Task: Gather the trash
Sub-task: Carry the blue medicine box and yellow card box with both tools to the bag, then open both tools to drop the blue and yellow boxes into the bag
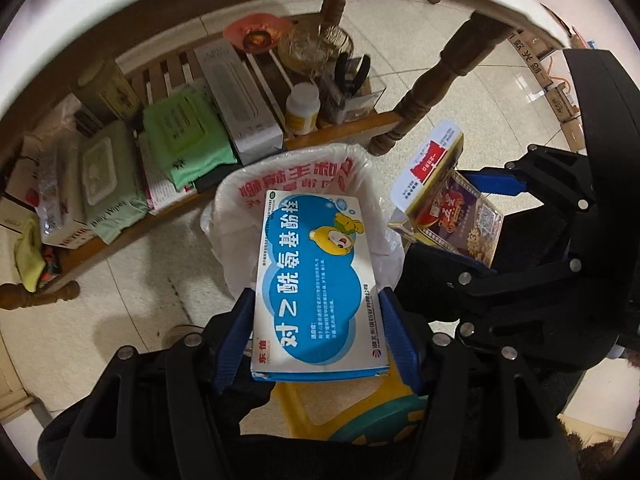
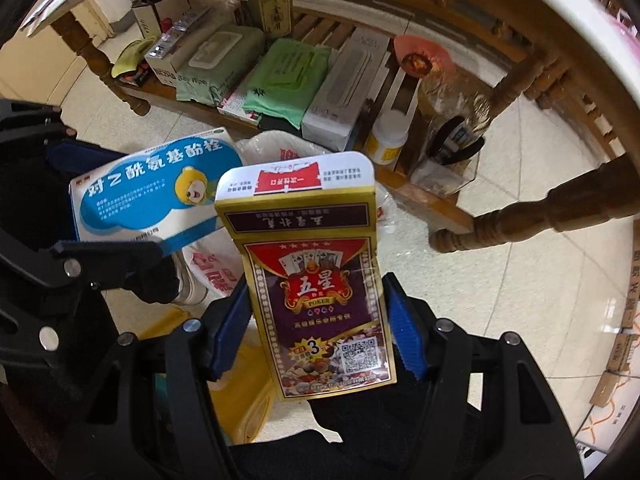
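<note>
Pale floor tiles [image 1: 460, 92] spread under a wooden table whose turned legs [image 1: 432, 80] frame a low slatted shelf [image 1: 344, 130]. Along that shelf, from left to right, lie a grey-green pack of baby wipes [image 1: 108, 184], a bright green wipes pack [image 1: 184, 136], a long white box [image 1: 240, 96], a white pill bottle [image 1: 303, 108] and a clear holder with black pliers [image 1: 352, 76]. Just in front of the shelf, on the floor, stands a bin lined with a white plastic bag [image 1: 248, 188] printed in red.

Over the bin's mouth the left gripper [image 1: 318, 320] clamps a blue-and-white medicine box [image 1: 320, 276] between its blue pads, the box lying flat and reaching out above the liner. To its right, the right gripper [image 2: 316, 320] is closed on a gold-edged poker card box [image 2: 320, 280], held upright with its open top flap [image 2: 296, 178] pointing toward the shelf, near the bin's right rim. The two boxes are close together but apart.
</note>
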`<action>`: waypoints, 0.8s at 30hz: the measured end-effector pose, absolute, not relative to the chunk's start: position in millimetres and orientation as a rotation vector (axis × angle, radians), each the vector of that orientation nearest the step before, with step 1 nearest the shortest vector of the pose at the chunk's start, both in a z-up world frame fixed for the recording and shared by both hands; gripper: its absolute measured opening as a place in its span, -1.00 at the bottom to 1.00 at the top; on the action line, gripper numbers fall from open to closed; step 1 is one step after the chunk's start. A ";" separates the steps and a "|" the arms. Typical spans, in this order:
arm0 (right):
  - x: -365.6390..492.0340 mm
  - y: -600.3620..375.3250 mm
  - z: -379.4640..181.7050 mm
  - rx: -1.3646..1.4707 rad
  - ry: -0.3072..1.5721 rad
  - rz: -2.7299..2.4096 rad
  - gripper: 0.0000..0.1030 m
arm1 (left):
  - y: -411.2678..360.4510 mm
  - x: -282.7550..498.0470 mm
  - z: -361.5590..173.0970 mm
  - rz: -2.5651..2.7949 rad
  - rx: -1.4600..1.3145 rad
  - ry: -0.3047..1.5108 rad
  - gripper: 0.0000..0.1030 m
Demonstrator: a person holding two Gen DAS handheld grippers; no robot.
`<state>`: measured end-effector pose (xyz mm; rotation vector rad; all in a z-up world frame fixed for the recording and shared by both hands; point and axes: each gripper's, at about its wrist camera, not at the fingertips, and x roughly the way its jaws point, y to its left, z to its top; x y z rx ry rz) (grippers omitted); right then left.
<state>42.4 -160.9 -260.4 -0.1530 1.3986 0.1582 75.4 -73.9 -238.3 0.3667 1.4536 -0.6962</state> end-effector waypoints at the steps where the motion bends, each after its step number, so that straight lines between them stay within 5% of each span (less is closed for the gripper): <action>1: 44.5 -162.8 -266.3 -0.144 1.409 0.160 0.23 | -74.4 77.3 -243.4 -0.698 0.363 1.464 0.18; 24: 95.7 -177.2 -381.1 -0.050 1.539 0.153 0.23 | -77.2 120.8 -348.1 -0.660 0.318 1.658 0.18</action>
